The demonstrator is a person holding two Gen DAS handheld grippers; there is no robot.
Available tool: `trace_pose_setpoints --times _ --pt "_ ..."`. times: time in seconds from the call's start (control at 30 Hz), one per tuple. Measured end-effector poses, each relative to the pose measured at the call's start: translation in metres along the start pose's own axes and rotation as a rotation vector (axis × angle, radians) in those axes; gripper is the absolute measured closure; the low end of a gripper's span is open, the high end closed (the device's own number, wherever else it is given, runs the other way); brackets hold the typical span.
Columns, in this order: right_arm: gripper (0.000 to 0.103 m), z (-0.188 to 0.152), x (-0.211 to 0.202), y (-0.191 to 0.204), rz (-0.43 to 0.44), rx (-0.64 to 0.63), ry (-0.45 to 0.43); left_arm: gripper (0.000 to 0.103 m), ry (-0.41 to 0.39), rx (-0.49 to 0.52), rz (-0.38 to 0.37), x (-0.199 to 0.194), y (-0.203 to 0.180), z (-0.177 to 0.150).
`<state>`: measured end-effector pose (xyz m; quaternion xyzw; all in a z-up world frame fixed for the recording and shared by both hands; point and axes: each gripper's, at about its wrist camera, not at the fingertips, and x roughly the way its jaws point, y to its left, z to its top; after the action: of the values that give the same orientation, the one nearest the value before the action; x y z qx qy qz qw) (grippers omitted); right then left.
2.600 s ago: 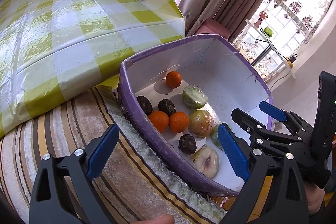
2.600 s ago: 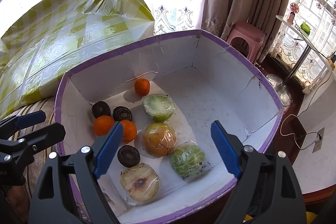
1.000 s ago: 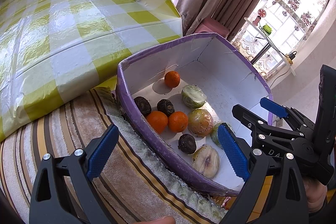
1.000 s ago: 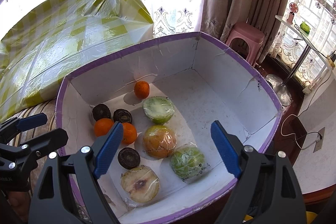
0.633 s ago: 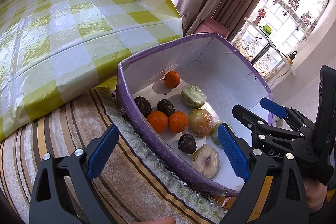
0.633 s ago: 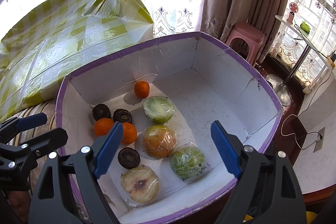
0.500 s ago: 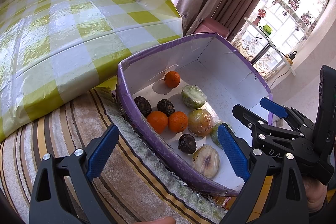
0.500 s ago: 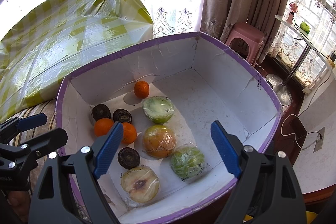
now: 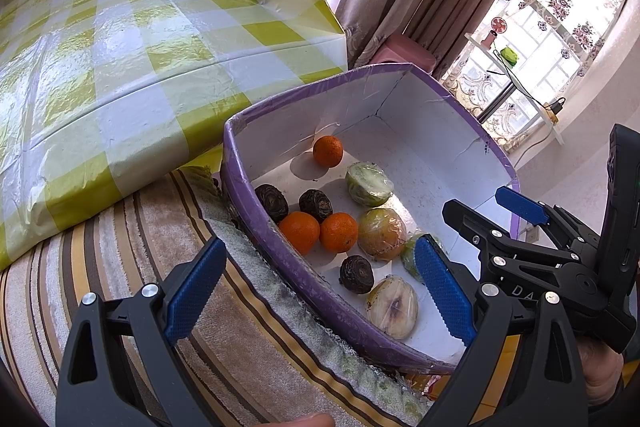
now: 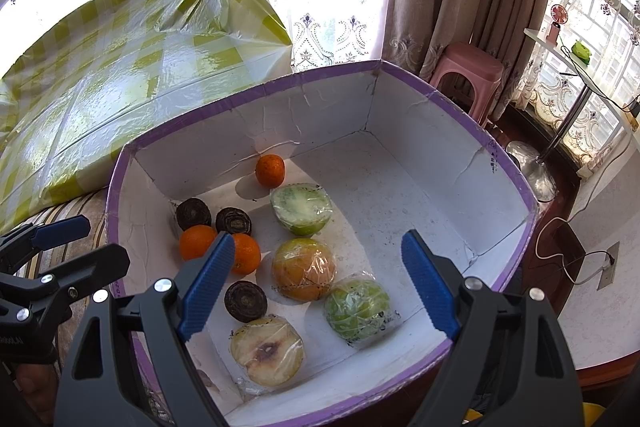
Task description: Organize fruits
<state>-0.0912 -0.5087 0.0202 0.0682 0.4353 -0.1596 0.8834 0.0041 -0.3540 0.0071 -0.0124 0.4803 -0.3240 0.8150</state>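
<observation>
Right wrist view: the right gripper hangs over the purple-rimmed box, jaws spread and pinching nothing. Going left to right between and around those jaws: 2 dark round fruits lie beyond the left jaw, with 2 oranges just beside them, 1 partly hidden behind that jaw. A 3rd dark fruit sits just inside the left jaw, and a wrapped pale half fruit lies nearest the camera. Between the jaws are a wrapped orange-yellow fruit and a wrapped green fruit; farther ahead lie a wrapped green half and a lone orange near the far wall.

I judge the sorting barely begun: kinds are loosely bunched, 1 orange and 1 dark fruit sit apart, and the box's right half is bare.

Left wrist view: the left gripper also has its jaws spread and empty, straddling the box's near wall above the striped cloth. A checked yellow wrapped bundle crowds the box's left; the tall walls could hinder reaching in.
</observation>
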Motion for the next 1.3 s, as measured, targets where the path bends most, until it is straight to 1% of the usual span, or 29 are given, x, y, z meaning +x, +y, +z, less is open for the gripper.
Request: trace_pose_setpoints --times 0.5,0.7,0.73,0.77,0.9,1.0,1.1,1.3 --pt "0.018 -0.001 0.0 -0.001 0.0 0.001 0.0 0.011 0.0 0.003 0.001 0.0 0.0 0.001" --pt "0.018 -0.001 -0.001 -0.002 -0.001 0.005 -0.002 0.011 -0.009 0.021 0.023 0.0 -0.003 0.002" --pt "0.018 -0.001 -0.001 -0.002 -0.001 0.006 -0.002 0.01 -0.015 0.021 0.026 -0.001 -0.003 0.002" --pt "0.018 -0.001 -0.001 -0.002 -0.001 0.006 -0.002 0.004 -0.022 0.022 0.026 -0.002 -0.003 0.002" --pt "0.018 -0.002 -0.001 -0.003 -0.004 0.011 0.0 0.004 -0.041 0.039 0.045 -0.005 -0.007 0.002" --pt "0.018 -0.003 -0.002 -0.004 -0.007 0.014 -0.002 0.004 -0.033 0.052 0.049 -0.004 -0.009 0.002" --pt "0.018 -0.004 -0.003 -0.005 -0.01 0.02 -0.005 0.004 -0.036 0.056 0.025 -0.005 -0.01 0.002" --pt "0.018 -0.003 -0.006 0.001 -0.004 0.011 -0.008 0.004 -0.05 0.045 0.089 -0.014 -0.007 0.002"
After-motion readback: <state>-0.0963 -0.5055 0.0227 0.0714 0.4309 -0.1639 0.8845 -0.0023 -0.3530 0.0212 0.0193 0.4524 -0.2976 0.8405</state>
